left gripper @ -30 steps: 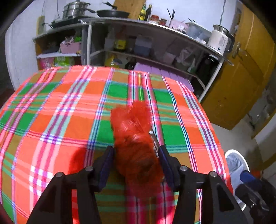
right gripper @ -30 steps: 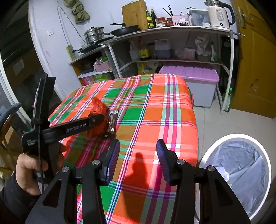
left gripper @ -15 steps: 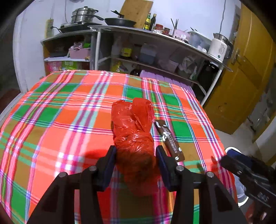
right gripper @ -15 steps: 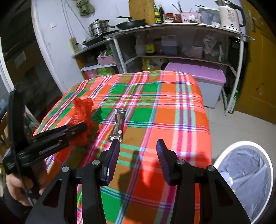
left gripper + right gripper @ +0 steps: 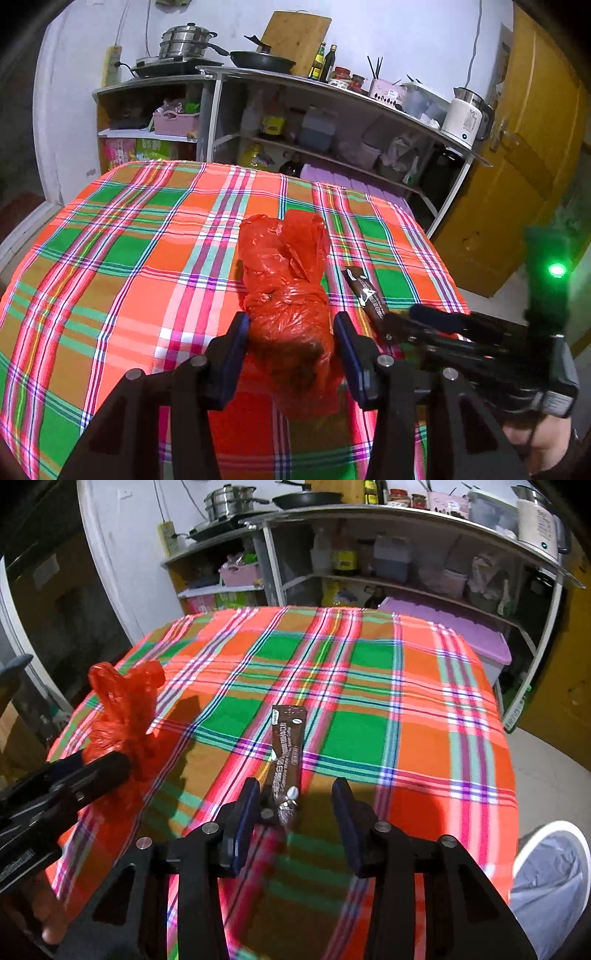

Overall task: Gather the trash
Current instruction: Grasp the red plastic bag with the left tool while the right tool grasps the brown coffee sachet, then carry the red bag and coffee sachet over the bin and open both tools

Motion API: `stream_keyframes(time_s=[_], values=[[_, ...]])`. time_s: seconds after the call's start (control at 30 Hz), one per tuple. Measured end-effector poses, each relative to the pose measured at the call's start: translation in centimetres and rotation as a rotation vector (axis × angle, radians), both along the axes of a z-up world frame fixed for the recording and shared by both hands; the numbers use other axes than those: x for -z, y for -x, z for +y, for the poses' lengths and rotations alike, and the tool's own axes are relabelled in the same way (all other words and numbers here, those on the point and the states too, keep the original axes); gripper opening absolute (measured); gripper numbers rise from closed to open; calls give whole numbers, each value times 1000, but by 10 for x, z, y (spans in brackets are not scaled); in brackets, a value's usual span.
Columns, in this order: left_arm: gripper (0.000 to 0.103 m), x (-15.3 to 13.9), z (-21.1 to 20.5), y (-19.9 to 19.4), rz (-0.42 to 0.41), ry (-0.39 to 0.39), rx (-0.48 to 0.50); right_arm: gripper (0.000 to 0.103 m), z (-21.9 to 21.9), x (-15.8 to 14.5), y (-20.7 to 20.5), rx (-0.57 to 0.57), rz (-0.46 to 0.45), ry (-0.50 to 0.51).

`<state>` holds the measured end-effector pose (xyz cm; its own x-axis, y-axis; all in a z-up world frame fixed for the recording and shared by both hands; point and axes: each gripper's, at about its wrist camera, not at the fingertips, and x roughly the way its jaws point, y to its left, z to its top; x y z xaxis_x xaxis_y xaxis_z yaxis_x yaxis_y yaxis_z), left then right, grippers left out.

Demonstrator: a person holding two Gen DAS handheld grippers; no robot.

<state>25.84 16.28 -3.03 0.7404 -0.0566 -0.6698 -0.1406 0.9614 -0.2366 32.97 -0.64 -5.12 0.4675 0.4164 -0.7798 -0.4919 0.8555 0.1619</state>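
**Grippers closing in on two pieces of trash**

Bag (image 5: 290,295) and wrapper (image 5: 286,760) both lay on the plaid cloth (image 5: 122,280), near each other. The left gripper (image 5: 291,350) pinched the red plastic bag at its knotted lower part, both pads pressed into the crinkled film. The right gripper (image 5: 293,812) hung over the near end of the brown wrapper with its jaws spread wide, one pad just beside the wrapper's left edge, the other well apart on the right. The lined bin (image 5: 550,878) stood on the floor off the table's right corner.

To do the wrapper grab well, the right gripper probably needed to centre the strip between its pads and come down low, since a flat wrapper on soft cloth gives little to bite. Closing across the narrow width, near the end, looked the surest hold. A pinch that caught cloth too would likely drag the tablecloth. The left bag seemed held firmly enough to lift.
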Motion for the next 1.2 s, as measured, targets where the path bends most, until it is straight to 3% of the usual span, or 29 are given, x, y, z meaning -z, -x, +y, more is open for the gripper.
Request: stream_keyframes(time_s=[0.1, 0.2, 0.63, 1.2], values=[[47, 2, 2, -1, 3, 3, 4, 37, 8, 10, -7, -1, 15, 16], [47, 5, 3, -2, 6, 6, 7, 24, 12, 9, -9, 1, -7, 40], [47, -2, -10, 9, -2, -22, 27, 23, -10, -5, 16, 22, -24, -13], [47, -44, -95, 79, -81, -62, 170, 23, -98, -63, 111, 106, -118, -130]])
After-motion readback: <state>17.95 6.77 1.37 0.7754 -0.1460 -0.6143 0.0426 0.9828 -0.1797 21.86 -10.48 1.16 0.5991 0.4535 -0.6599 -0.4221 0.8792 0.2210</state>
